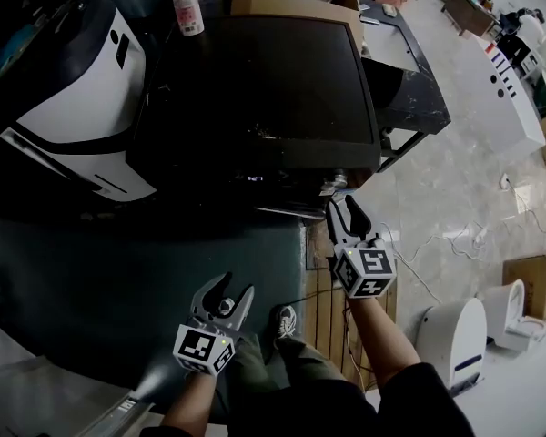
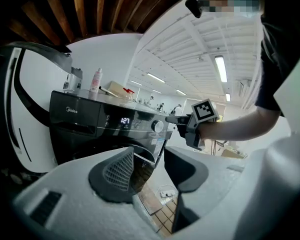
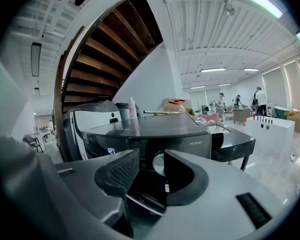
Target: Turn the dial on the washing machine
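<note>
The black washing machine (image 1: 264, 89) fills the middle of the head view. Its front panel with a lit display and the round silver dial (image 2: 157, 126) shows in the left gripper view. My right gripper (image 1: 342, 204) is at the machine's front right edge, pointed at the panel. In the right gripper view the dial (image 3: 158, 164) sits just beyond the gap of the right gripper (image 3: 151, 171), half hidden by the right jaw, and the pads do not touch it. My left gripper (image 1: 234, 289) hangs lower and to the left, open and empty, away from the machine.
A white appliance (image 1: 82, 89) stands against the machine's left side. A spray bottle (image 1: 186, 5) and a cardboard box (image 1: 296, 5) rest at the machine's back. A black table (image 1: 409, 71) is to the right. Cables (image 1: 455, 239), a wooden pallet (image 1: 332, 299) and a white unit (image 1: 455, 335) lie on the floor.
</note>
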Demonstrator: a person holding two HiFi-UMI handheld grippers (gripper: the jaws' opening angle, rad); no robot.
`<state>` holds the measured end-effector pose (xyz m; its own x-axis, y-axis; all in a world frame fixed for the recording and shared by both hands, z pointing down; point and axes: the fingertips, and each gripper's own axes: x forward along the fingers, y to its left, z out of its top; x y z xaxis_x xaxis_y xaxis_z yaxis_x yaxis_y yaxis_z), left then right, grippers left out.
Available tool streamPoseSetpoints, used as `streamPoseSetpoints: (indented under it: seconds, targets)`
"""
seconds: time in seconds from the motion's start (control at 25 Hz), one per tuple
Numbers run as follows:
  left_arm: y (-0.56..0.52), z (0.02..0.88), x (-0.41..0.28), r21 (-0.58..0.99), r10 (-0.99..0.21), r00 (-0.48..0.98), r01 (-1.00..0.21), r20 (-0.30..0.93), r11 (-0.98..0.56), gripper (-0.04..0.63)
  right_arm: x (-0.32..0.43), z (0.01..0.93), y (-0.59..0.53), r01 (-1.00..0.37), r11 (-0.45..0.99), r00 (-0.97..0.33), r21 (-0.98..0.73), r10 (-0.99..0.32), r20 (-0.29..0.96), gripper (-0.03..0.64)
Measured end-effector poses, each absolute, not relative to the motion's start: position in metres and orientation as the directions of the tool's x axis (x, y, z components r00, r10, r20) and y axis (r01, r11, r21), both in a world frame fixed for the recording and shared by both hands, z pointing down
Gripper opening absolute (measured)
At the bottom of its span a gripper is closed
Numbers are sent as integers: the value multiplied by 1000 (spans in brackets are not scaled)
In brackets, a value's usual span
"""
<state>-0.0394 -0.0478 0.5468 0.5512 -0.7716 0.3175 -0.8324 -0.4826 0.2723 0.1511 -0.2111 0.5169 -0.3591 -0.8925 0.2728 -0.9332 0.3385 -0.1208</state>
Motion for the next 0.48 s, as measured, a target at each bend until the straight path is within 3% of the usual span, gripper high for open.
streamPoseSetpoints:
  seconds: [0.48]
  targets:
    - [-47, 505, -23, 208, -800, 534, -845, 275, -493, 149, 149, 474, -157, -895, 429, -445, -121, -865, 232, 8]
